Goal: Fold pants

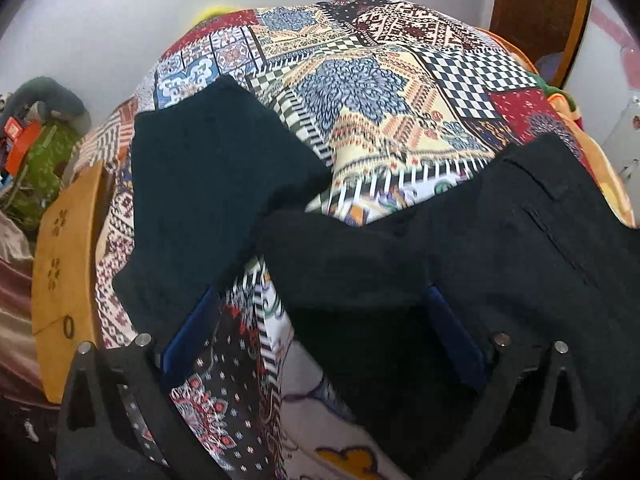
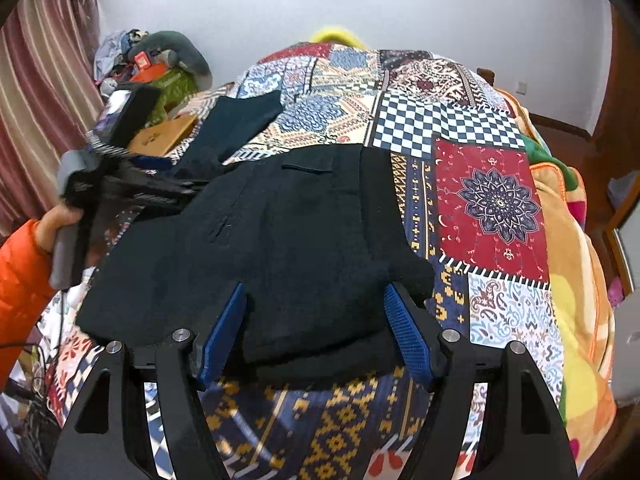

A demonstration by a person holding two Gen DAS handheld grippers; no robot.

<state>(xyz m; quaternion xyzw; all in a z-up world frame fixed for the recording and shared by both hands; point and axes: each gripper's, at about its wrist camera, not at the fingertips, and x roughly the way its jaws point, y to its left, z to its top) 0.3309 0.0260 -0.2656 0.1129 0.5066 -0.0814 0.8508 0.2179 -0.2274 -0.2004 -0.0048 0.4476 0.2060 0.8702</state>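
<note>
Black pants (image 2: 280, 232) lie folded on the patchwork bedspread (image 2: 492, 200). My right gripper (image 2: 315, 288) has its blue pads on either side of the pants' near fold and holds it slightly off the bed. In the left wrist view the pants (image 1: 460, 248) fill the lower right. My left gripper (image 1: 320, 300) stands wide open over their left end; cloth reaches the right pad, and the left pad is free. The right wrist view shows the left gripper (image 2: 180, 194) at the pants' left edge, held by a hand in an orange sleeve. A dark teal garment (image 1: 208, 176) lies further back-left.
A wooden board (image 1: 60, 280) borders the bed's left side, with a pile of clutter (image 2: 160, 64) and a striped curtain (image 2: 40, 60) beyond it. An orange and yellow blanket (image 2: 572, 260) covers the bed's right edge. A white wall stands behind.
</note>
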